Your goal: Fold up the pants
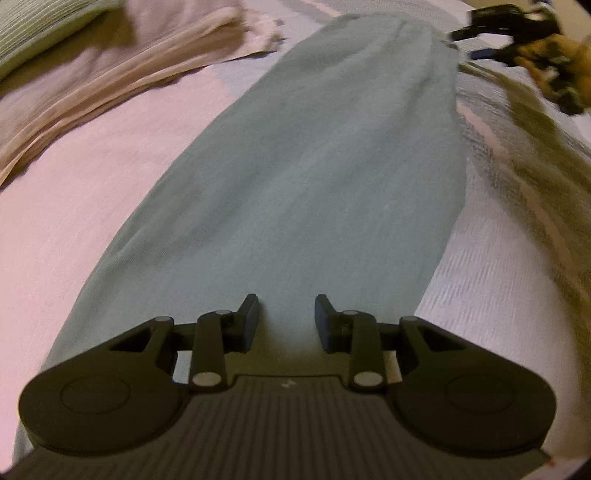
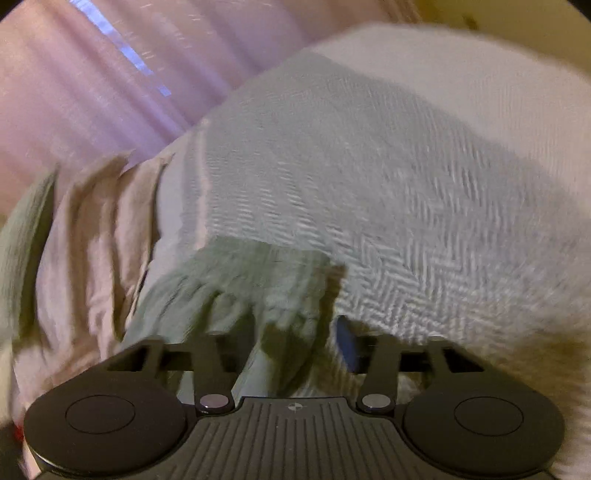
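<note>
Grey-green pants (image 1: 314, 166) lie stretched out lengthwise on the bed, running away from my left gripper (image 1: 287, 319). That gripper hovers low over their near end, its fingers (image 1: 251, 321) a small gap apart, with only flat cloth showing between them. My right gripper (image 1: 465, 35) is a blurred shape beside the pants' far end, with a hand behind it. In the right wrist view the gathered waistband (image 2: 266, 280) bunches between the jaws of the right gripper (image 2: 286, 328). The blue right pad (image 2: 345, 339) stands clear of the cloth. The left finger is hidden under the folds.
A pink sheet (image 1: 92, 192) lies left of the pants and a white herringbone blanket (image 1: 498, 295) lies to the right. A crumpled beige garment (image 1: 110, 74) and a green striped pillow (image 1: 33, 33) sit at the far left. Lilac curtains (image 2: 92, 81) hang beyond the bed.
</note>
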### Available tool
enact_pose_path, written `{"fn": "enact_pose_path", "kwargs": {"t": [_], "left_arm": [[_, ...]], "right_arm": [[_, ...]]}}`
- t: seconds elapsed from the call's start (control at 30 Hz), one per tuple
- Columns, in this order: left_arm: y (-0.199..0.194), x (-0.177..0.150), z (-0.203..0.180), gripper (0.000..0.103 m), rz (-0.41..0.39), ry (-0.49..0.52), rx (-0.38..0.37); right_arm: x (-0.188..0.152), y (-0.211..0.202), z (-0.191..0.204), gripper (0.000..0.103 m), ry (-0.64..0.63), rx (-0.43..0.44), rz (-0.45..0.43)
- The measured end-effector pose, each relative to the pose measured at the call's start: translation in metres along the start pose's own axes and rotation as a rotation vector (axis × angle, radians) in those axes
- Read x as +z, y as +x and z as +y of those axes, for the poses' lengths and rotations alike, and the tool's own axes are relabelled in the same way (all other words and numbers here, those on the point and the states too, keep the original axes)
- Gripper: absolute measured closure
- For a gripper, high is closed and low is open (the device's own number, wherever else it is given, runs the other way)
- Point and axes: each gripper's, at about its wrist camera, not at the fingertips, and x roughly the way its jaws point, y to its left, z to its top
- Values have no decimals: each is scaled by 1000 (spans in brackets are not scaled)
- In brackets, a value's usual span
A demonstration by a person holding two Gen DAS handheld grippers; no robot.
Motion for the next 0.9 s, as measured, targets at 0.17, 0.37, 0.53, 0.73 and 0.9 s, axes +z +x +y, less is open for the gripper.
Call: {"fn": "enact_pose_path", "kwargs": {"t": [0.17, 0.37, 0.53, 0.73, 0.9], "left_arm": [[-35, -44, 18, 75, 25, -113, 79], [-94, -109, 43, 75, 12, -289, 197], [-131, -163, 76, 70, 6, -305, 275], [-141, -232, 147, 69, 14, -261, 283], [-133, -291, 213, 69, 7, -268, 297]], "right_arm": [[-49, -56, 50, 46, -182, 66, 90], [-162, -100, 137, 45, -436, 239, 298], [-273, -150, 204, 44, -677, 367, 411], [-391, -173, 315, 44, -998, 490, 395], [-517, -150, 403, 44, -1330, 546, 357]]}}
